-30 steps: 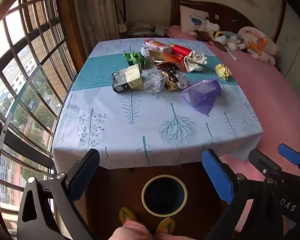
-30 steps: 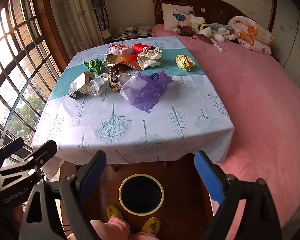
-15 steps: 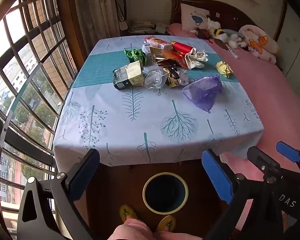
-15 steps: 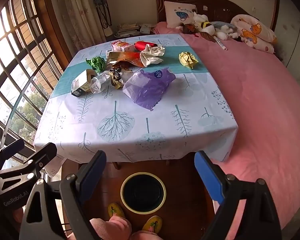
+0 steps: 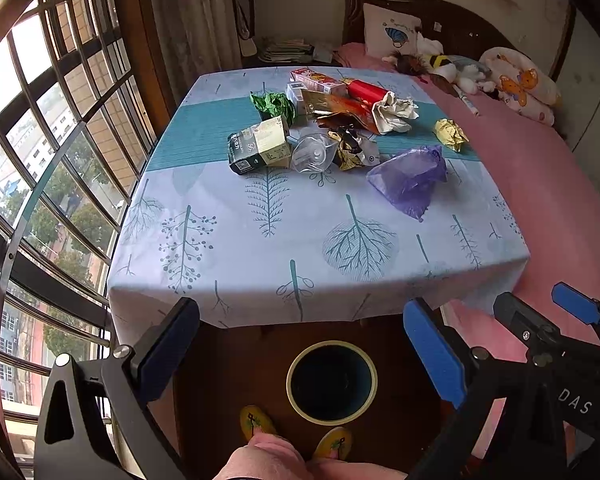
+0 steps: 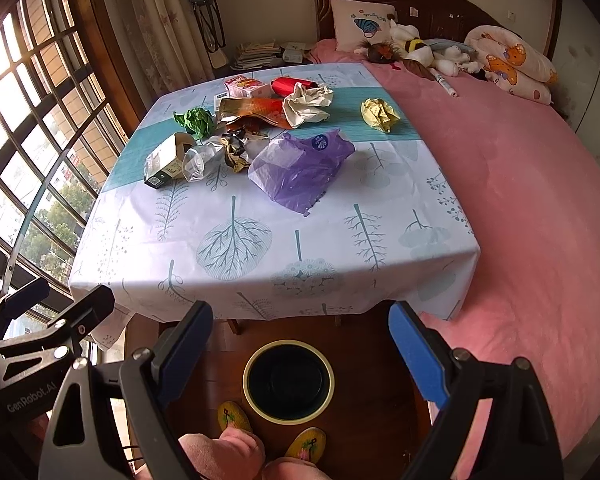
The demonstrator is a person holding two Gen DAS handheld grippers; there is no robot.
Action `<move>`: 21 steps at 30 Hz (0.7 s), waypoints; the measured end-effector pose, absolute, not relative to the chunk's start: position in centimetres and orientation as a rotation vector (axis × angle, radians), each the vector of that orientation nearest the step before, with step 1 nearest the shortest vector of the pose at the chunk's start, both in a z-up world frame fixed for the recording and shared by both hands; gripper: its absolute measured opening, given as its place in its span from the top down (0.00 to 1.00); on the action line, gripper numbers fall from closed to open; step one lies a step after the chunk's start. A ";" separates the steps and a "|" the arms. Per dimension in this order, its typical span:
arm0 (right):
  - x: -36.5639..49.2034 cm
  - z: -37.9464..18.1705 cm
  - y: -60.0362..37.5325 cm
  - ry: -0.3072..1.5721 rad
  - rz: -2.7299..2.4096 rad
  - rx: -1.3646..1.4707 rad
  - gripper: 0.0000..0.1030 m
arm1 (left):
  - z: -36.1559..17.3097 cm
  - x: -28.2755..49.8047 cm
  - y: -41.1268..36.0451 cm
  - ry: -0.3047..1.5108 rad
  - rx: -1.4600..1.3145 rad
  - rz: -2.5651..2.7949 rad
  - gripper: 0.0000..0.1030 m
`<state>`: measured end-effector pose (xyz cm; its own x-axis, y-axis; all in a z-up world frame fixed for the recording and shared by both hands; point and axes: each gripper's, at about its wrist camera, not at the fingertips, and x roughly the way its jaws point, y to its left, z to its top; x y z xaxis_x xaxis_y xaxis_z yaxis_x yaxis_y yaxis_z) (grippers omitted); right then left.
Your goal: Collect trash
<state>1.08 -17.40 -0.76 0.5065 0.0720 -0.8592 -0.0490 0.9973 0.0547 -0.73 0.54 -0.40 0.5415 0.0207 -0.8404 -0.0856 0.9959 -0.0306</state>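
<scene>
Ahead, the crumpled purple plastic bag [image 6: 300, 168] lies nearest on the surface [image 6: 260, 248], well beyond both gaping, empty tongs, closer to the right tongs [image 6: 300, 356] than the left tongs [image 5: 300, 356].

— Seen on the table [image 5: 260, 248]?
— Heaped trash: milk carton [image 5: 259, 145], purple bag [image 5: 410, 178], crumpled yellow paper [image 5: 450, 134].
— And below?
— Bin [image 5: 332, 382] on floor, framed by left gripper [image 5: 302, 350], jaws spread, empty.

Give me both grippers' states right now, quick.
Left gripper: open, holding nothing.
Right gripper: open, holding nothing.
</scene>
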 end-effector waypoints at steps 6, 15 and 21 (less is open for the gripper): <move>1.0 -0.7 -17.4 1.036 0.072 0.021 0.12 | -0.3 -1.1 0.4 0.984 -0.063 0.065 0.02; 0.9 -0.7 -17.4 1.035 0.072 0.022 0.12 | 0.2 -1.6 -0.1 0.970 -0.054 0.051 0.02; 0.8 -0.6 -17.2 1.032 0.077 0.021 0.12 | 0.3 -1.7 -0.1 0.968 -0.054 0.053 0.02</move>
<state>0.83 -17.22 -0.56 0.5103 0.0741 -0.8568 -0.0544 0.9971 0.0538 -1.69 -0.10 0.29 0.5658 0.0206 -0.8243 -0.0692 0.9973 -0.0226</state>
